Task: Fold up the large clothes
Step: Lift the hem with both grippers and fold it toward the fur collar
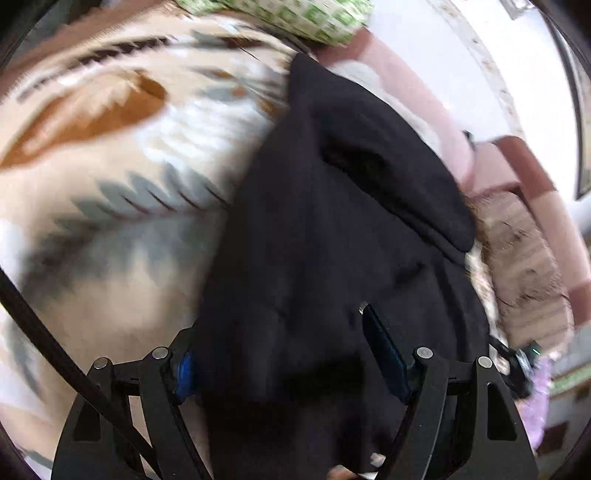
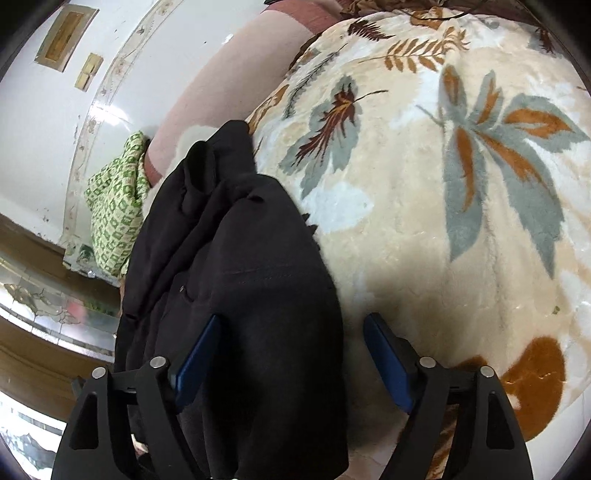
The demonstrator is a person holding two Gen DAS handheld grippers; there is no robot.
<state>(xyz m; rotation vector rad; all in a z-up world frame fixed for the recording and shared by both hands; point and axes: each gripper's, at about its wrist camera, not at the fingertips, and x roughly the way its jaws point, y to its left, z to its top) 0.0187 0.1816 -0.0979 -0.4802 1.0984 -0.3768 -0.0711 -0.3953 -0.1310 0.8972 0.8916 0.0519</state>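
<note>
**Black garment bunched up in the left gripper**

Left gripper [image 1: 280,332] has the black garment [image 1: 332,229] between its spread blue pads [image 1: 384,350], lying on the leaf-print blanket [image 1: 110,155]. Pretty blurry, so I can't tell if they're pinching. Green checked cloth [image 1: 295,14] up top.

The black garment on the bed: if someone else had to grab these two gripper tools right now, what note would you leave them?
Left gripper: open, black garment bunched between its fingers; the blurred picture hides any real pinch.
Right gripper: open, straddling the garment's near edge, right finger clear of the cloth.
Where things are: garment lies in a long, narrow heap along the edge of the leaf-patterned blanket; green checked cloth sits beyond it.
Done: looks gathered lengthwise.
Left: probably grip the near end, fold it over toward the far end, then flatten.
</note>
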